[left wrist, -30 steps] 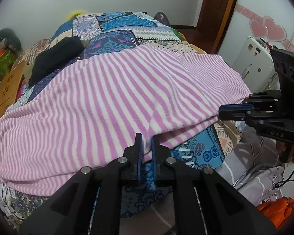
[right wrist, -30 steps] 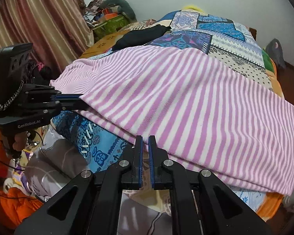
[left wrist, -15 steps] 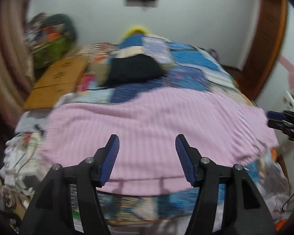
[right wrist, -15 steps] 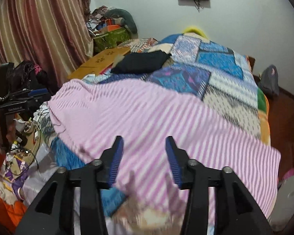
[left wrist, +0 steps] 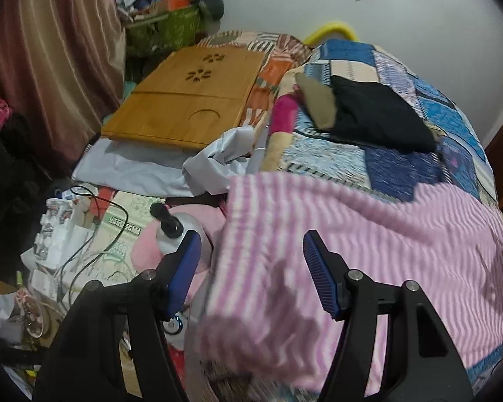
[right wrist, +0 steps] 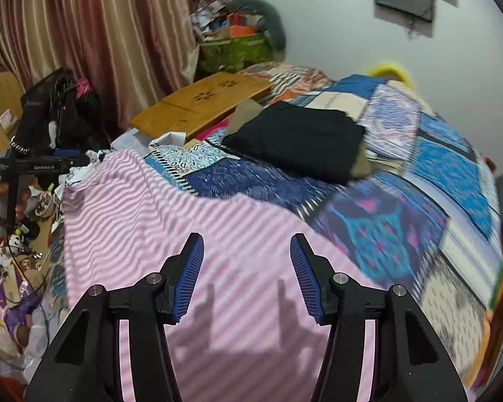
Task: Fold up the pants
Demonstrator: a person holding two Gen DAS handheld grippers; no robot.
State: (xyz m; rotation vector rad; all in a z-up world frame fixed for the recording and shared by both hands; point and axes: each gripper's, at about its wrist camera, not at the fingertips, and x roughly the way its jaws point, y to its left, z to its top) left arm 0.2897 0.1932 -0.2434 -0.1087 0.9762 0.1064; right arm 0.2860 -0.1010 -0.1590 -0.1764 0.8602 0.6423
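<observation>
while both grippers hover empty, pink striped pants point(right wrist: 191, 234) lie folded flat on near end of patchwork bed point(right wrist: 452, 167). left gripper point(left wrist: 248, 268) jaws just spread, nothing between; right gripper point(right wrist: 246, 274) same. likely further fold left.
</observation>
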